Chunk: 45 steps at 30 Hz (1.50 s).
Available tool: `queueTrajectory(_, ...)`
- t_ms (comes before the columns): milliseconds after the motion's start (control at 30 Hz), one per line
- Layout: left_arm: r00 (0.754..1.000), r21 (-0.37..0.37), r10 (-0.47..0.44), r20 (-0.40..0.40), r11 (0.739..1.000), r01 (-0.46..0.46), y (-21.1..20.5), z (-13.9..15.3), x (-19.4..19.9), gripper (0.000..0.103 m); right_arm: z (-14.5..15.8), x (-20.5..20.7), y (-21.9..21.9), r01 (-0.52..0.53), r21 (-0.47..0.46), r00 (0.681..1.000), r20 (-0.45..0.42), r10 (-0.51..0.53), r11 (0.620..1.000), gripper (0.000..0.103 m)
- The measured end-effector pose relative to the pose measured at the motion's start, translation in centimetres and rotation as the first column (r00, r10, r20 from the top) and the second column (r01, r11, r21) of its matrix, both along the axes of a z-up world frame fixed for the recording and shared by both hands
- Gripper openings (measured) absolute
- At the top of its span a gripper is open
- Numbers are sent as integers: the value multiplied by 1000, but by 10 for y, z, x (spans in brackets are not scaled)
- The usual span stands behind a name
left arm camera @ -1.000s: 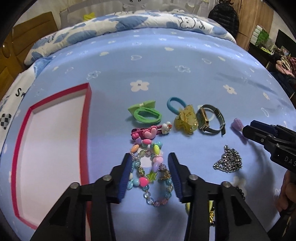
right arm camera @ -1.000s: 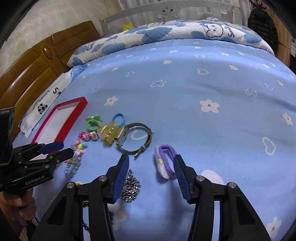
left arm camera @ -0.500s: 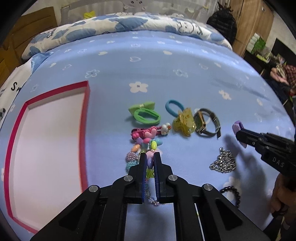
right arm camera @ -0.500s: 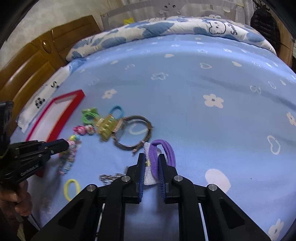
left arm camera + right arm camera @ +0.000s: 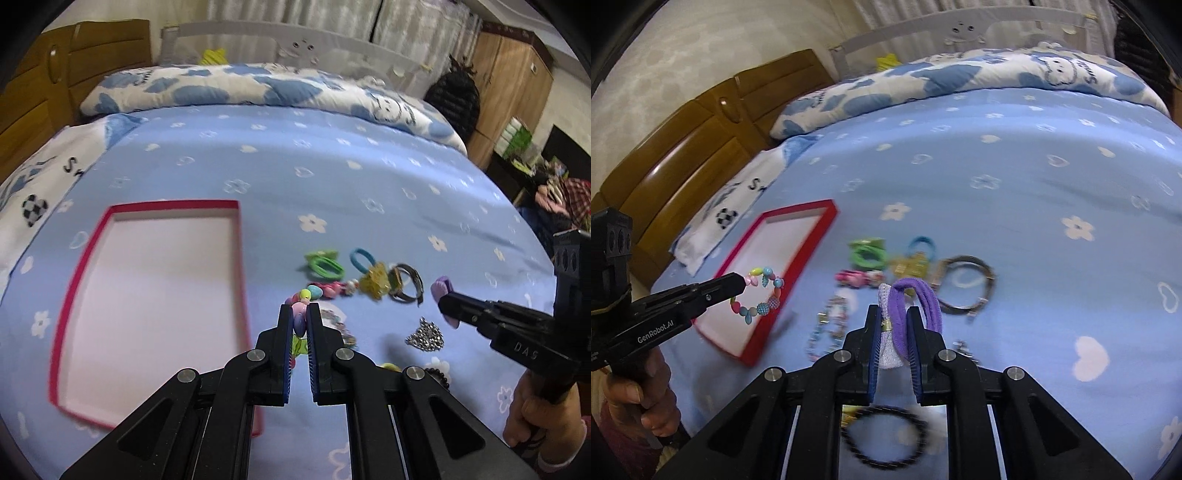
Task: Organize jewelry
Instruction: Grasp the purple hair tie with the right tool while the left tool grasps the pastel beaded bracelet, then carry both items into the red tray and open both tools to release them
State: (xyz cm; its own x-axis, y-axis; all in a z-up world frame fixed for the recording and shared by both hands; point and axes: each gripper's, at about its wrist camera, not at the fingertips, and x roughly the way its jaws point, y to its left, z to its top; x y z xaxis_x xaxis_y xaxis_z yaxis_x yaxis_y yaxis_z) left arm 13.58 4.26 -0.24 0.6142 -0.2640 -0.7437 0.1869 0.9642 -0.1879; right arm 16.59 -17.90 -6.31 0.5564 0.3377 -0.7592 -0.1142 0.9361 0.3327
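Note:
My left gripper (image 5: 299, 325) is shut on a colourful bead bracelet (image 5: 759, 295), lifted off the bed and hanging beside the red-rimmed tray (image 5: 74, 295); the tray also shows in the right wrist view (image 5: 746, 354). My right gripper (image 5: 893, 328) is shut on a purple hair tie (image 5: 923, 295) and holds it above the bed. Another bead bracelet (image 5: 827, 325), a green hair tie (image 5: 325, 266), a pink clip (image 5: 325, 290), a yellow claw clip (image 5: 376, 282), a watch (image 5: 406, 284) and a silver chain (image 5: 424, 336) lie on the blue sheet.
A black bead bracelet (image 5: 882, 439) lies near the bed's front edge under my right gripper. A blue hair tie (image 5: 360, 256) lies behind the yellow clip. Pillows (image 5: 240, 88) and a wooden headboard (image 5: 683, 155) are at the far side.
Both grippers closed on their items and lifted: the left raised the colourful bracelet toward the tray, the right raised the purple hair tie off the sheet.

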Motion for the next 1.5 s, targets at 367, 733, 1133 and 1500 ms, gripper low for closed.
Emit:
queueTrajectory(367, 987, -3, 161, 15, 987, -161, 58, 3, 5, 6, 10, 35, 80, -124, 48, 992, 32, 123, 991, 13)
queueTrajectory(733, 969, 40, 248, -16, 968, -248, 88, -19, 66, 6, -12, 96, 163, -213, 78, 977, 8, 213, 974, 13)
queueTrajectory(1133, 955, 74, 274, -114, 961, -267, 105, -66, 128, 6, -68, 149, 215, -271, 11, 955, -126, 270, 962, 14)
queueTrajectory(1500, 952, 107, 261, -159, 963, -246, 103, -78, 143, 7, -74, 152, 222, -307, -25, 944, -134, 301, 952, 19)
